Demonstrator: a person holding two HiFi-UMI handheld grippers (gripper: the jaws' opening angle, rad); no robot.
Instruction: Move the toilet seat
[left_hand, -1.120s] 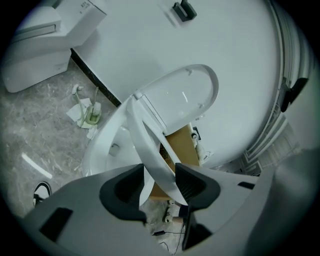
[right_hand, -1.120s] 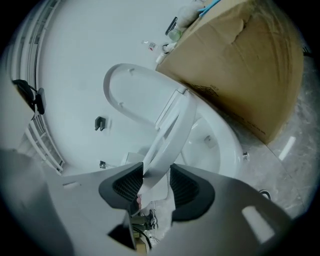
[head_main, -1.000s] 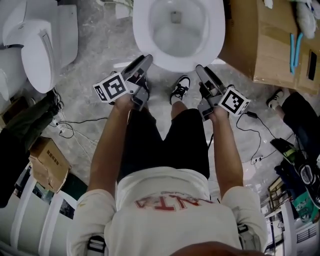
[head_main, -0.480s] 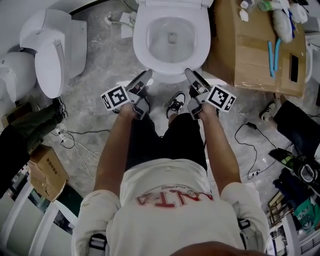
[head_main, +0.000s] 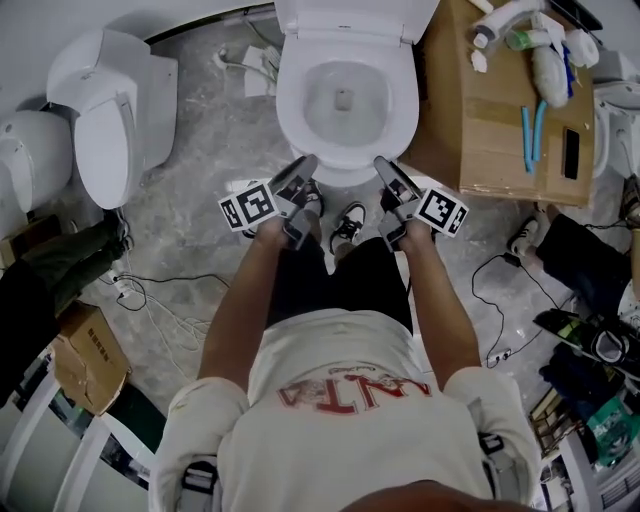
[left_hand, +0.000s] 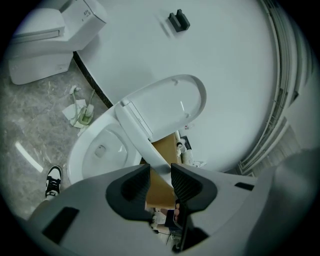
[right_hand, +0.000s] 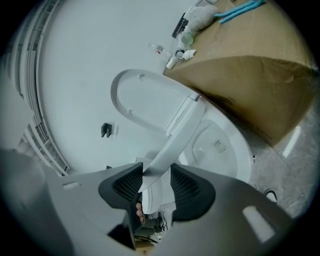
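A white toilet (head_main: 290, 120) stands in front of me with its lid (left_hand: 172, 102) raised against the wall. The toilet seat (left_hand: 142, 140) is lifted partway and shows edge-on, running from the hinge down to both grippers. My left gripper (head_main: 305, 166) is at the seat's front left; its jaws are closing, and the seat's rim sits between the pads (left_hand: 186, 186). My right gripper (head_main: 384, 166) holds the front right, shut on the seat (right_hand: 175, 140), whose rim fills the gap between its jaws. In the gripper views the tips are the left gripper (left_hand: 160, 172) and the right gripper (right_hand: 156, 172).
A cardboard box (head_main: 490, 130) with bottles and blue tools stands tight against the toilet's right. Two more white toilets (head_main: 100, 110) sit at the left. Cables (head_main: 150, 290) trail over the marble floor. My shoe (head_main: 348, 222) is just below the bowl. Bags lie at right.
Both grippers have drawn closer together at the bowl's front rim. The view has pulled back, so the raised lid and more of the box show.
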